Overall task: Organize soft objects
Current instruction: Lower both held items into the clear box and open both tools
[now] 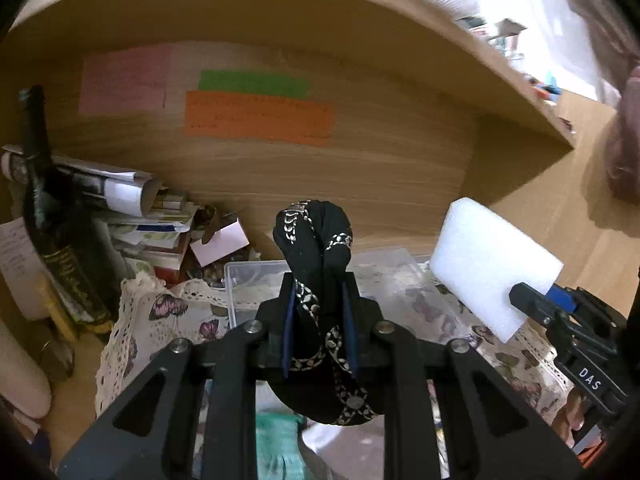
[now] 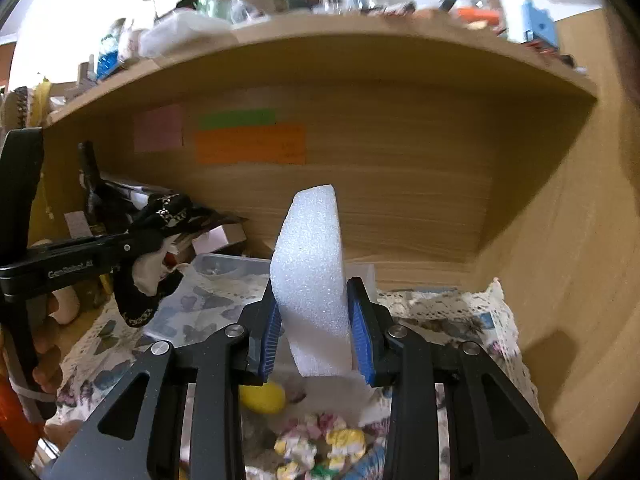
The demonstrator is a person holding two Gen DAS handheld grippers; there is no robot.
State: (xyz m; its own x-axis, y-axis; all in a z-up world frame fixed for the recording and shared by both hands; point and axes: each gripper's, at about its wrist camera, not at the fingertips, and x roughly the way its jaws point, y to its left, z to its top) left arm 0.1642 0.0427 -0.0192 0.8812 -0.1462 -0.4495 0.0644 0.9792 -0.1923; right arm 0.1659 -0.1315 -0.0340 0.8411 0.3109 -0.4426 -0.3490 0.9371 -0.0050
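Observation:
My left gripper (image 1: pixel 319 296) is shut on a black cloth with silver trim (image 1: pixel 316 240), held above the butterfly-print tablecloth (image 1: pixel 168 320); the cloth hangs down behind the fingers. It also shows in the right wrist view (image 2: pixel 160 216) at the left. My right gripper (image 2: pixel 314 320) is shut on a white foam block (image 2: pixel 310 280), held upright above a clear plastic box (image 2: pixel 224 268). The foam block shows in the left wrist view (image 1: pixel 492 264) at the right. A yellow soft object (image 2: pixel 264 398) and a multicoloured bundle (image 2: pixel 320 444) lie below.
A wooden shelf (image 1: pixel 280 8) overhangs the desk, with coloured notes (image 1: pixel 256 116) on the back wall. A dark bottle (image 1: pixel 52 216) and a pile of papers (image 1: pixel 132 200) stand at the left. A wooden side wall (image 2: pixel 560 240) closes the right.

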